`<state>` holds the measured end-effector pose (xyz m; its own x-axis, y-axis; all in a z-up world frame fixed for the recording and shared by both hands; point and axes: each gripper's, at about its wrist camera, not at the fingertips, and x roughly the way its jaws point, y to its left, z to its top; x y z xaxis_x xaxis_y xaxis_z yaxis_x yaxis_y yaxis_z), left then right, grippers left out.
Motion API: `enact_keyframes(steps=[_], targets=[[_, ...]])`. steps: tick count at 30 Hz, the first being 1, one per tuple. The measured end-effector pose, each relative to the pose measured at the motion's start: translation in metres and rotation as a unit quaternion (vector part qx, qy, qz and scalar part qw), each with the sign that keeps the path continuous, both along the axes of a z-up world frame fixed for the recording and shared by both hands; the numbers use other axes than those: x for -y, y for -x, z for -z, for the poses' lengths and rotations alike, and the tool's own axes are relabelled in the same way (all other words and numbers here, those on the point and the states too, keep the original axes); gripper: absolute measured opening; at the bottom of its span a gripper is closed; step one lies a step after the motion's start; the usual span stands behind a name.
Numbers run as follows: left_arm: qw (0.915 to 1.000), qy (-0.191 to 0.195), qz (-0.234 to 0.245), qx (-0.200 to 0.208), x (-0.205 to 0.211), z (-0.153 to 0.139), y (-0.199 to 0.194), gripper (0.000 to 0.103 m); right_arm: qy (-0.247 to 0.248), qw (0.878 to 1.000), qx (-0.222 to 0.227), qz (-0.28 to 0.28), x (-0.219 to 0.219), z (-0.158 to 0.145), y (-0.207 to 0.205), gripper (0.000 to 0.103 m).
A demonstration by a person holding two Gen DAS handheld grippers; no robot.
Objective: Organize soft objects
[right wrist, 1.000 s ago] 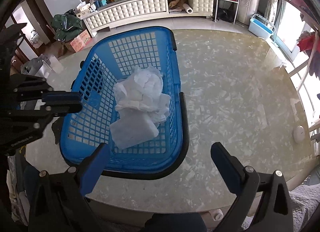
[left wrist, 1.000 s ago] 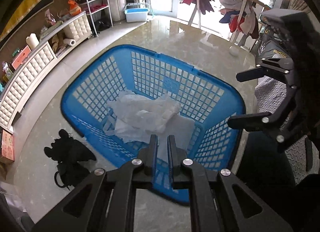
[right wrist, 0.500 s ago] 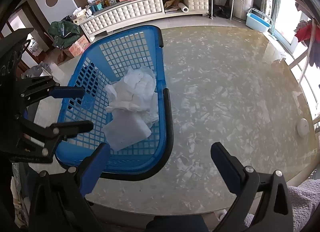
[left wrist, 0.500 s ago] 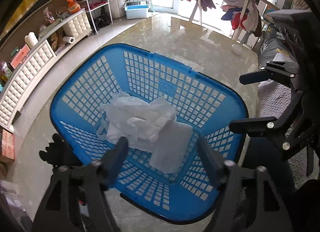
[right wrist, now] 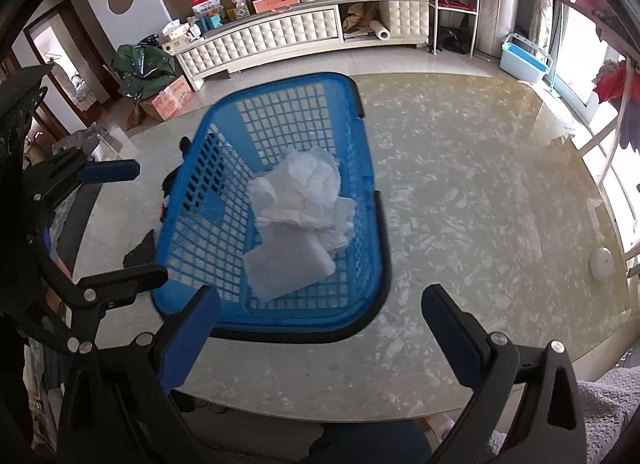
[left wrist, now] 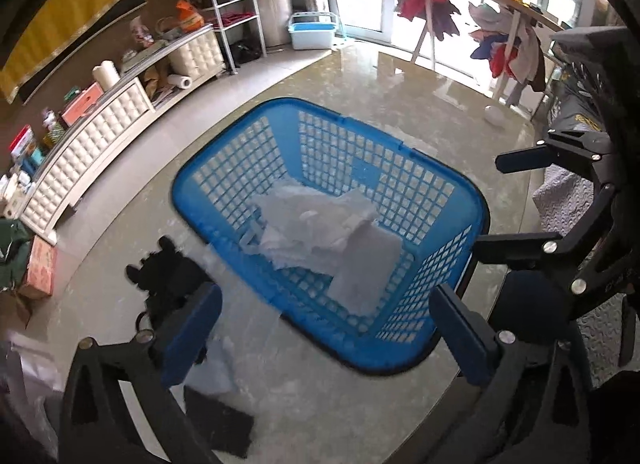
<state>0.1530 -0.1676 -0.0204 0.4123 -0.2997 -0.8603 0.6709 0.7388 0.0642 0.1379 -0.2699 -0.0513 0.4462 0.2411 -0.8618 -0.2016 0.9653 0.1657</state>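
A blue plastic basket [left wrist: 400, 184] [right wrist: 360, 136] stands on the marble table. It holds a crumpled white cloth [left wrist: 308, 224] [right wrist: 312, 192] and a folded grey-white cloth [left wrist: 368, 268] [right wrist: 288, 264] lying against it. My left gripper [left wrist: 328, 332] is open and empty, above the basket's near-left corner; it also shows in the right wrist view [right wrist: 124, 220]. My right gripper [right wrist: 320, 328] is open and empty, at the basket's near end; it also shows in the left wrist view [left wrist: 516, 204]. A black soft object [left wrist: 168, 276] lies on the table left of the basket.
A pale cloth and a dark flat piece [left wrist: 216, 412] lie on the table near my left fingers. A small white round object [right wrist: 602, 264] sits at the table's right edge. A white cabinet [right wrist: 280, 36] and a drying rack [left wrist: 460, 4] stand beyond.
My left gripper has opened and let go of the grey-white cloth, which now lies in the basket. The left gripper has pulled back from the basket. The right gripper stayed open.
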Motion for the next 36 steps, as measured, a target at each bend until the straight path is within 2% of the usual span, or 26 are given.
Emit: enact_keyframes(steps=[4, 13, 19, 26, 36], targets=[[0.9998, -0.003, -0.020, 0.008, -0.015, -0.008, 0.011, 0.103, 0.001, 1.000, 0.009, -0.009, -0.012, -0.008, 0.006, 0.101], [0.9964, 0.026, -0.079, -0.017, -0.074, -0.021, 0.030, 0.103, -0.001, 0.999, 0.017, -0.046, -0.052, -0.014, 0.014, 0.101], [0.9935, 0.012, -0.112, -0.012, -0.115, -0.024, 0.043, 0.103, -0.008, 0.997, 0.016, -0.074, -0.088, -0.015, 0.012, 0.101], [0.9876, 0.005, -0.156, -0.017, -0.165, -0.014, 0.049, 0.103, 0.001, 0.993, 0.011, -0.117, -0.141, -0.007, 0.004, 0.101], [0.9799, 0.011, -0.195, -0.042, -0.227, 0.016, 0.054, 0.103, 0.021, 0.985, -0.003, -0.174, -0.211, 0.014, -0.011, 0.101]])
